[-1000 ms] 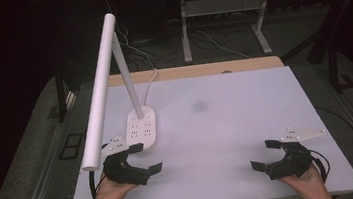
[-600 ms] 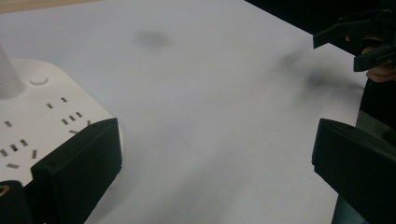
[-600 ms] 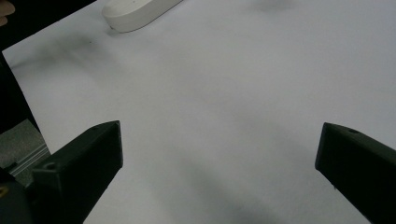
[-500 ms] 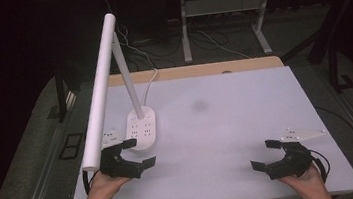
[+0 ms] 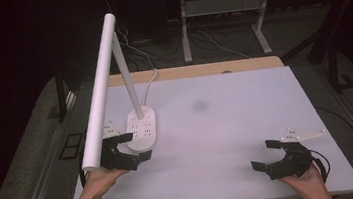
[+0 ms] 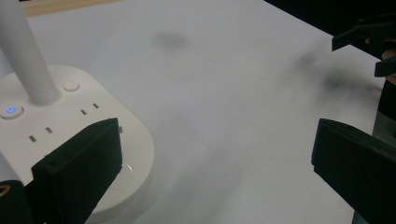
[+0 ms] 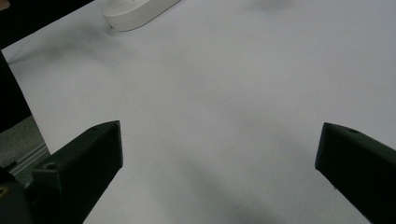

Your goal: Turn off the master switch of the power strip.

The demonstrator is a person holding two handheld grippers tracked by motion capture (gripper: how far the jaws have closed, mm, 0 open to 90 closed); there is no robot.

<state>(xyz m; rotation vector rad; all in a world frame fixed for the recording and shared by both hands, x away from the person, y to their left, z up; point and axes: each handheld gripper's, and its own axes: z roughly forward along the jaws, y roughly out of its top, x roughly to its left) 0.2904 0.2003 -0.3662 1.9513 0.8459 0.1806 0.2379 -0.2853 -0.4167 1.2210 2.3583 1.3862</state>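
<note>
A white desk lamp stands at the table's left, its long tube head (image 5: 99,93) slanting toward me over its oval base (image 5: 141,128). The base (image 6: 70,126) carries sockets, a round button and a small blue-lit button. My left gripper (image 5: 132,146) is open, one jaw over the near end of the base and the other over bare table. My right gripper (image 5: 266,154) rests open near the front right of the table with nothing between its jaws. In the right gripper view the lamp base (image 7: 135,11) lies far off at the top.
The white table top (image 5: 227,119) has a faint dark smudge (image 5: 198,107) near its middle. A wooden strip (image 5: 201,70) runs along its far edge. Cables and a metal frame (image 5: 219,9) lie on the dark floor beyond.
My left gripper has moved forward and slightly right, from the table's front left edge up to the lamp base. The right gripper has stayed where it was.
</note>
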